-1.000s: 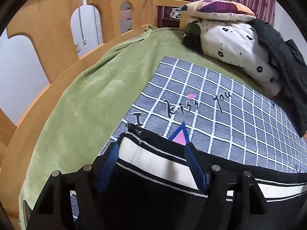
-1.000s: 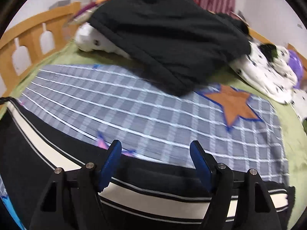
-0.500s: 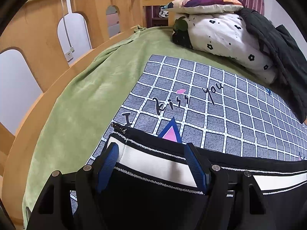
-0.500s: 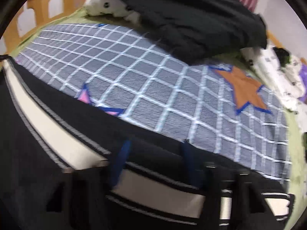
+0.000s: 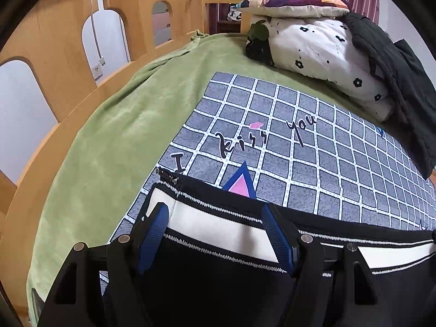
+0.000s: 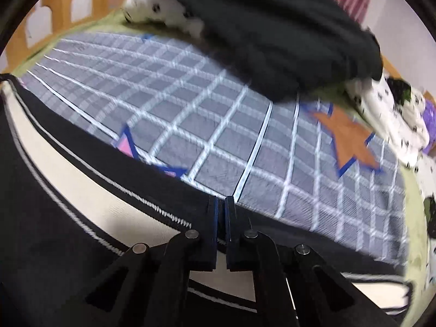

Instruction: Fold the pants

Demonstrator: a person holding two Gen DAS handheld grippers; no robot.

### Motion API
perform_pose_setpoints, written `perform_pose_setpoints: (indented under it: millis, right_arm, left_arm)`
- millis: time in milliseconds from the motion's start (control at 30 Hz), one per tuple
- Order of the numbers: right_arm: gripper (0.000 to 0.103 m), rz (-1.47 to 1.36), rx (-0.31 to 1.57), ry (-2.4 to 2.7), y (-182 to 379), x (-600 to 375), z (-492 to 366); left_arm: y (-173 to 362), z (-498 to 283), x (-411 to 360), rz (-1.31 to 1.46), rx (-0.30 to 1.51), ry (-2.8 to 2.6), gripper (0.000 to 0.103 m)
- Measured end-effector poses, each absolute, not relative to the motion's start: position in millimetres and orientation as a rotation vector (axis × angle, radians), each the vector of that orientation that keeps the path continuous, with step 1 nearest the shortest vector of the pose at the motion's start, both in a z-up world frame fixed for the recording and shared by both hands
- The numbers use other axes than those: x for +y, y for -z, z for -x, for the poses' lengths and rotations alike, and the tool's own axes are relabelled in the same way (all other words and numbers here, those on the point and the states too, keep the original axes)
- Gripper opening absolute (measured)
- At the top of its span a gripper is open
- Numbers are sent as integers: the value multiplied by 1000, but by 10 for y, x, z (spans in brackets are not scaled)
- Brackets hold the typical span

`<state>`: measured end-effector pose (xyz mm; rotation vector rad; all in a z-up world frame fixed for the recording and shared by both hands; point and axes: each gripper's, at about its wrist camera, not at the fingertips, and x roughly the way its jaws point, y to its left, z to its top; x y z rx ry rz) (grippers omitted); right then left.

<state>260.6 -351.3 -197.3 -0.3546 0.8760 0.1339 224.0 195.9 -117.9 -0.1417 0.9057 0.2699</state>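
Pants edge pinched on the checked mat

The right gripper (image 6: 221,204) has just been snapped tight on the pants (image 6: 81,190) edge, nearest. The left gripper (image 5: 215,218) is held wide over them. Beyond, the checked mat (image 5: 313,147) is seen.

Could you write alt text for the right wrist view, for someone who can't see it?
The right hand-held gripper is pinched shut at the edge of black pants with a cream stripe, lying on a grey checked blanket. A dark garment is heaped behind.
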Motion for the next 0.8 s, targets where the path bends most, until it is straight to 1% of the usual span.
perform_pose_setpoints:
  millis: [33, 100, 133, 167, 233, 300, 333, 367, 433, 500, 567, 600, 667, 767, 800]
  right_arm:
    - [8, 353, 850, -118, 1975, -3516, -2593]
    - [20, 392, 833, -67, 1946, -3473, -2609]
    - [32, 399, 832, -42, 1901, -3491, -2620]
    - [37, 396, 826, -35, 1839, -3525, -2618]
    - [38, 329, 788, 2, 1656, -3735, -2603]
    - [46, 244, 802, 52, 1606, -3955, -2620]
    - [49, 194, 852, 80, 1680, -4087, -2656]
    - [48, 159, 924, 87, 1827, -4194, -2708]
    - [48, 179, 900, 92, 1862, -4180, -2679]
    - [47, 250, 913, 142, 1724, -4012, -2675]
    - [47, 206, 864, 120, 1451, -3808, -2516]
    - [49, 189, 840, 109, 1346, -3719, -2414]
    - [69, 173, 799, 69, 1103, -3474, -2187]
    - [77, 156, 701, 11, 796, -3046, -1817]
    - [77, 150, 675, -3, 722, -2918, -1692]
  left_arm:
    - [1177, -2235, 1955, 135, 906, -270, 69]
    - [1160, -2221, 1946, 123, 900, -272, 69]
    - [1146, -2209, 1950, 121, 897, -271, 69]
    - [1135, -2199, 1952, 123, 896, -267, 69]
    - [1117, -2173, 1957, 130, 895, -254, 69]
    - [1108, -2137, 1953, 127, 894, -241, 69]
    - [1101, -2111, 1941, 118, 894, -236, 69]
    - [1090, -2077, 1924, 109, 892, -230, 69]
    - [1055, -1995, 1893, 97, 888, -208, 69]
    - [1006, -1896, 1866, 87, 880, -188, 69]
    - [944, -1737, 1849, 86, 868, -151, 69]
    - [915, -1648, 1849, 93, 867, -130, 69]
    - [870, -1446, 1891, 147, 871, -75, 69]
    - [924, -1060, 2041, 370, 897, 45, 69]
    - [964, -966, 2069, 421, 903, 69, 69]
